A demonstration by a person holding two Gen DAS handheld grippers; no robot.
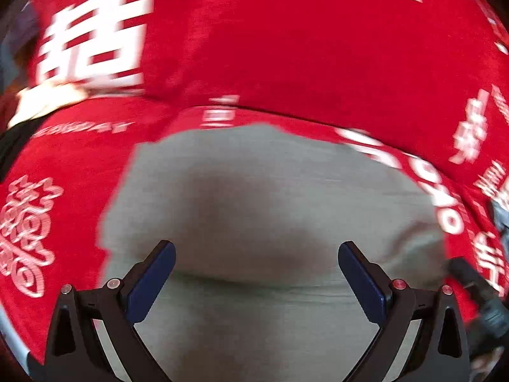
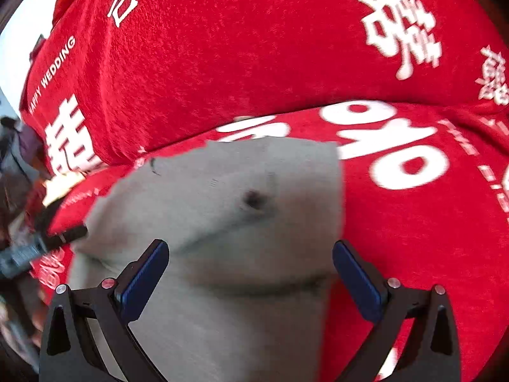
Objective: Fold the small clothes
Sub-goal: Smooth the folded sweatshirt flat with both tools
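Note:
A small grey-green garment (image 1: 270, 207) lies flat on a red cloth (image 1: 302, 47) printed with white characters. A soft crease (image 1: 254, 281) runs across it near my fingers. My left gripper (image 1: 256, 254) hovers over the garment, open wide, with nothing between its blue pads (image 1: 152, 280). In the right wrist view the same garment (image 2: 222, 229) shows a dark spot (image 2: 254, 199) and a straight right edge. My right gripper (image 2: 249, 251) is also open above it, and its pads (image 2: 359, 286) hold nothing.
The red cloth (image 2: 222, 63) covers the whole surface and rises in a thick fold behind the garment. A dark gripper part (image 1: 477, 293) shows at the right edge of the left wrist view. Another black part (image 2: 63, 235) touches the garment's left side.

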